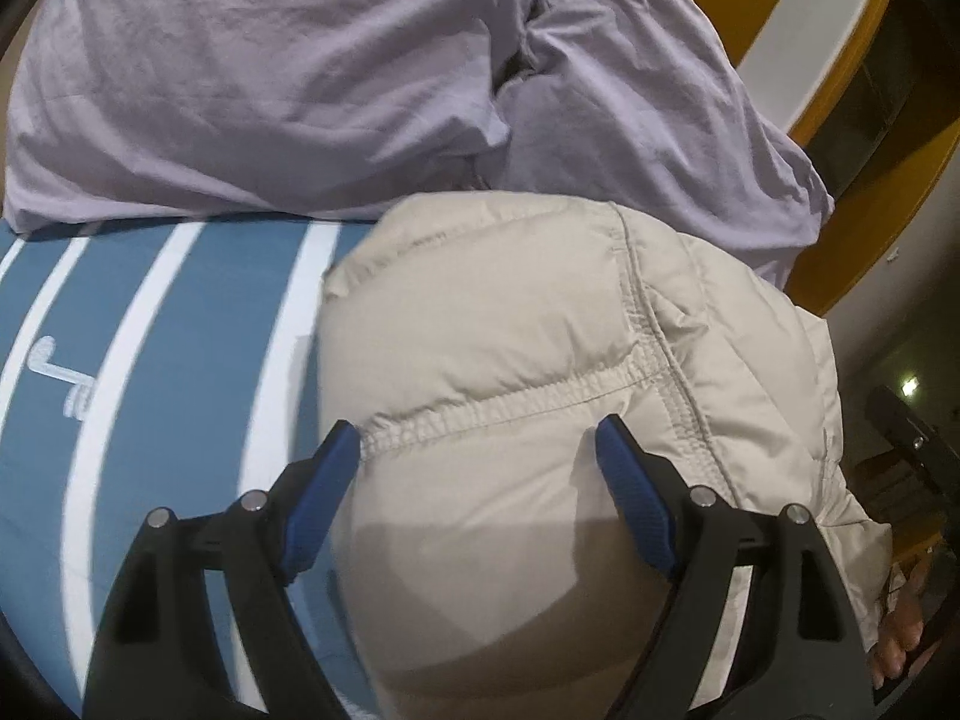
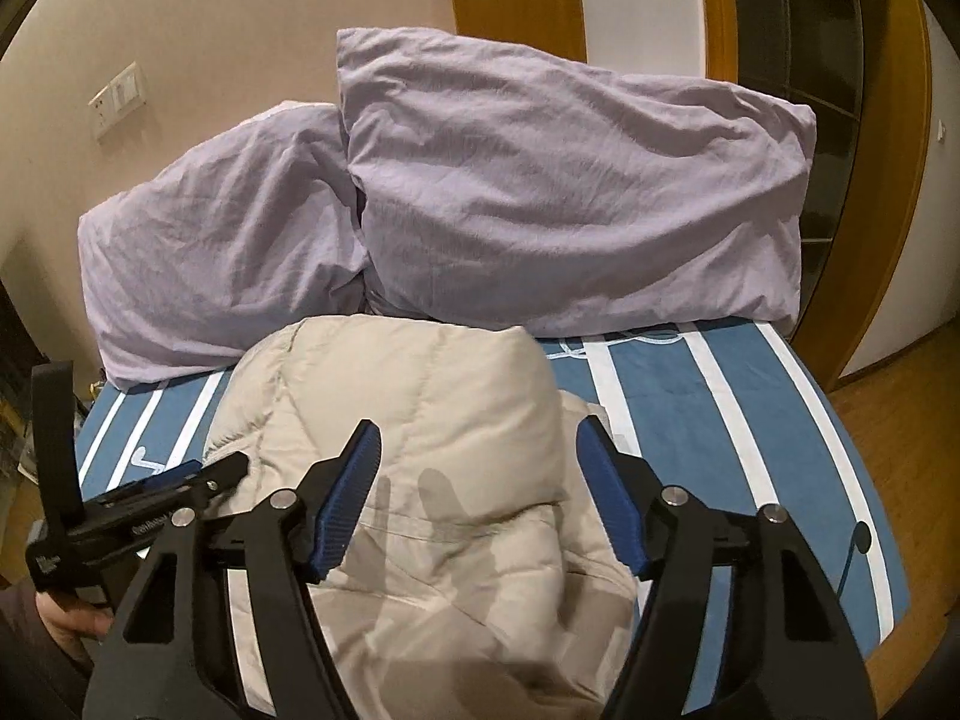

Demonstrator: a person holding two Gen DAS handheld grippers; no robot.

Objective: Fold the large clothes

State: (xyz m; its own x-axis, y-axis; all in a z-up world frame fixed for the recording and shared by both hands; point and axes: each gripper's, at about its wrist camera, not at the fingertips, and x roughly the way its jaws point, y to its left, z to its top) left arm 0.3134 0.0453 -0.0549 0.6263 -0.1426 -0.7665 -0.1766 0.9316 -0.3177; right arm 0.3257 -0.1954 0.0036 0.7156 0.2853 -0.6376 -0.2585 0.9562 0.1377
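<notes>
Your bed (image 2: pixel 750 420), striped blue and white, fills the lower frame, with 2 lilac pillows (image 2: pixel 570 192) across the upper half. The beige puffer jacket (image 2: pixel 420 420) lies bunched at lower centre. Your left claw (image 1: pixel 477 441) is spread over its quilted seam; your right claw (image 2: pixel 477 444) hangs spread above it, pinching nothing.

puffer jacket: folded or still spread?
Folded: the beige puffer jacket sits as a compact doubled-over bundle on the striped bed.
</notes>
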